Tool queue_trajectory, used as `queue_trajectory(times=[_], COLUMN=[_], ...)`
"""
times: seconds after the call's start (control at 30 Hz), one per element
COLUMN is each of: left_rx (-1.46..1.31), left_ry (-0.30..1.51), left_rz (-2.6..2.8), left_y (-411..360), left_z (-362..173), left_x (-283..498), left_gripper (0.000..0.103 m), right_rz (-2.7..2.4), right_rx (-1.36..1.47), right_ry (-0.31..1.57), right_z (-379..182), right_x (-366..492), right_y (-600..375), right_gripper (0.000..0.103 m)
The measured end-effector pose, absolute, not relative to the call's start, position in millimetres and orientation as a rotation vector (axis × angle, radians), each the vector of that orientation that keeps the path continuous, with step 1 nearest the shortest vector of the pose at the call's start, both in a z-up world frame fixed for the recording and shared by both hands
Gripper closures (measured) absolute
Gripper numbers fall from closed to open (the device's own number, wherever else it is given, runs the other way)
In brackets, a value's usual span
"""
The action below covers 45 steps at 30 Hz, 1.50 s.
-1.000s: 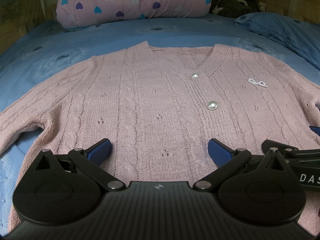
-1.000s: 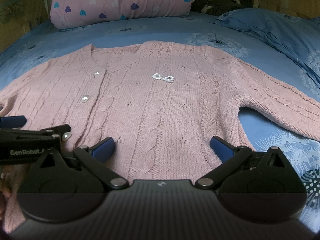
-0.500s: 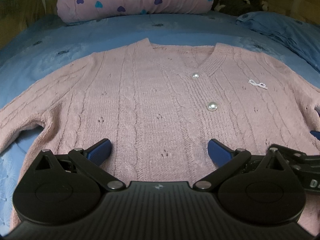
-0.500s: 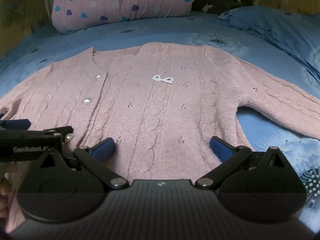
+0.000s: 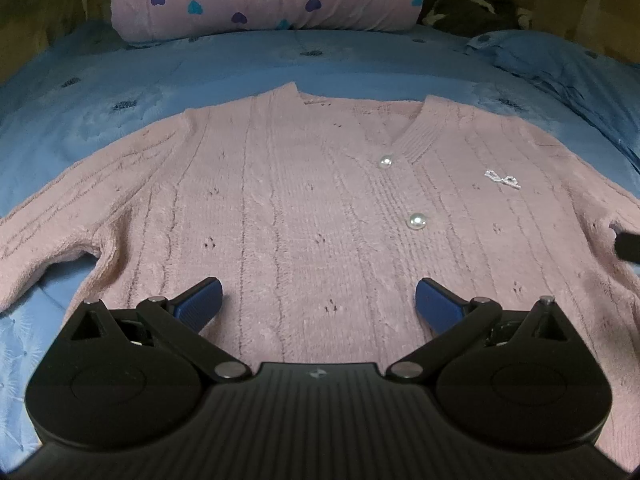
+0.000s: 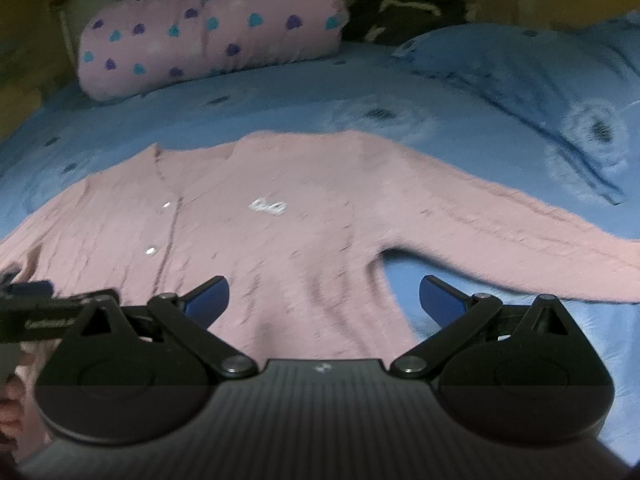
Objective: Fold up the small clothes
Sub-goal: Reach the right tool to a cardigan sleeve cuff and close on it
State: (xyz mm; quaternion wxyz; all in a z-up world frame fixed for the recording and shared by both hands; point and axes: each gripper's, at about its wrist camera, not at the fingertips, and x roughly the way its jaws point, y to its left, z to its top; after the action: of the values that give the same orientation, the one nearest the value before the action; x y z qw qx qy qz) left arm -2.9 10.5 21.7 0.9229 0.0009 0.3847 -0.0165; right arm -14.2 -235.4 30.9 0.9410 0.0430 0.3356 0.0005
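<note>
- Left wrist view: my left tongs [image 5: 318, 304] hang spread apart over the hem of the pink cardigan [image 5: 320, 208], much as a second ago; it lies flat, unfolded, on the blue bed [image 5: 120, 76].
- Right wrist view: my right tongs [image 6: 324, 300], spread and empty, have swung toward the sleeve [image 6: 520, 236], likely the first fold. A heart-print pillow [image 6: 208, 32] lies behind.

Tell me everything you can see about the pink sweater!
The pink sweater is a fuzzy cable-knit cardigan with a ribbed V-neck, two pearly buttons showing and a small sparkly bow on the chest. It lies flat, front up and buttoned, on the blue bedsheet, both sleeves spread sideways, not yet folded. Both grippers hover by its hem with jaws open, holding nothing.
</note>
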Motion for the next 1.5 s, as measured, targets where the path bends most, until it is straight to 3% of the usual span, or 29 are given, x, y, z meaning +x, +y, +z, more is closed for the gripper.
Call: queue_trajectory(times=[0.37,0.8,1.3,1.33,1.37,1.5], left_rx=[0.002,0.003,0.002,-0.002,-0.007,-0.035], left_ry=[0.799,0.808,0.827,0.829,0.830,0.836], left_rz=[-0.018,-0.012,-0.012,-0.014,-0.016,-0.030], left_y=[10,11,11,12,12,16], left_z=[18,13,8,9,10,14], left_x=[1,3,8,8,8,10], left_gripper=[0.000,0.000,0.000,0.000,0.000,0.000], right_rz=[-0.174,-0.449,-0.509,-0.514,-0.519,-0.519], right_rx=[0.120,0.430,0.705,0.724,0.734,0.791], right_ry=[0.692,0.725,0.588,0.569,0.559,0.520], right_z=[26,-1,-10,-9,-8,-7], right_x=[-2,0,29,29,28,29], right_y=[-279,-346,-389,-392,-394,-407], right_gripper=[0.000,0.000,0.001,0.010,0.027,0.054])
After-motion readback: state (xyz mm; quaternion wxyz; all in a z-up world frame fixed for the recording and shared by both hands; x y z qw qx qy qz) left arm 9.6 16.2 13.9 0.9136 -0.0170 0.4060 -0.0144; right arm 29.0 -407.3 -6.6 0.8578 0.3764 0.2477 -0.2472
